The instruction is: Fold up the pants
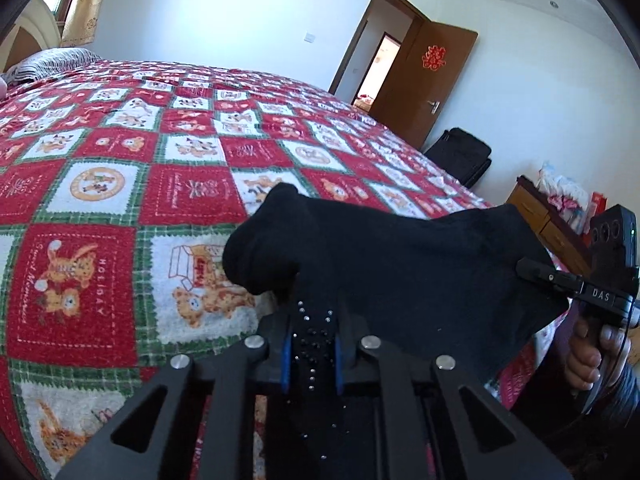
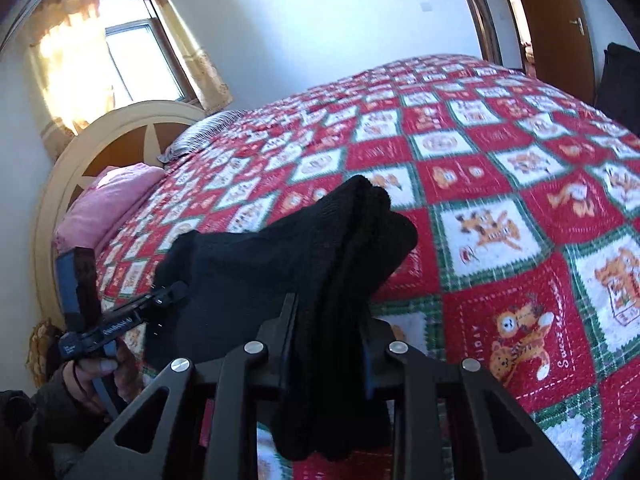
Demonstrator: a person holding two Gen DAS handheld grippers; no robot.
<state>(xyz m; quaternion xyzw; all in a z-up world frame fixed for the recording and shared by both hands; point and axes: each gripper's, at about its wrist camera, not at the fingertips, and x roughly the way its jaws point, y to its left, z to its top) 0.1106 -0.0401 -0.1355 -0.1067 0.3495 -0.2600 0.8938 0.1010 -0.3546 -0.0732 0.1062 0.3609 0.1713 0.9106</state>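
Black pants (image 1: 400, 264) hang stretched above the quilt-covered bed (image 1: 120, 160), held between my two grippers. My left gripper (image 1: 312, 332) is shut on one bunched edge of the cloth. In the left wrist view my right gripper (image 1: 528, 268) clamps the far right corner, with a person's hand (image 1: 592, 356) on its handle. In the right wrist view the right gripper (image 2: 330, 328) is shut on a thick fold of the pants (image 2: 260, 264). There the left gripper (image 2: 176, 290) pinches the cloth at the left. The lower part of the pants is hidden below both grippers.
The red, white and green patchwork quilt (image 2: 500, 200) covers the whole bed. A pink pillow (image 2: 108, 204) and a rounded headboard (image 2: 120, 136) lie at its head. A brown door (image 1: 432, 80) stands open, with a dark bag (image 1: 460, 156) and a wooden cabinet (image 1: 548, 216) beside the bed.
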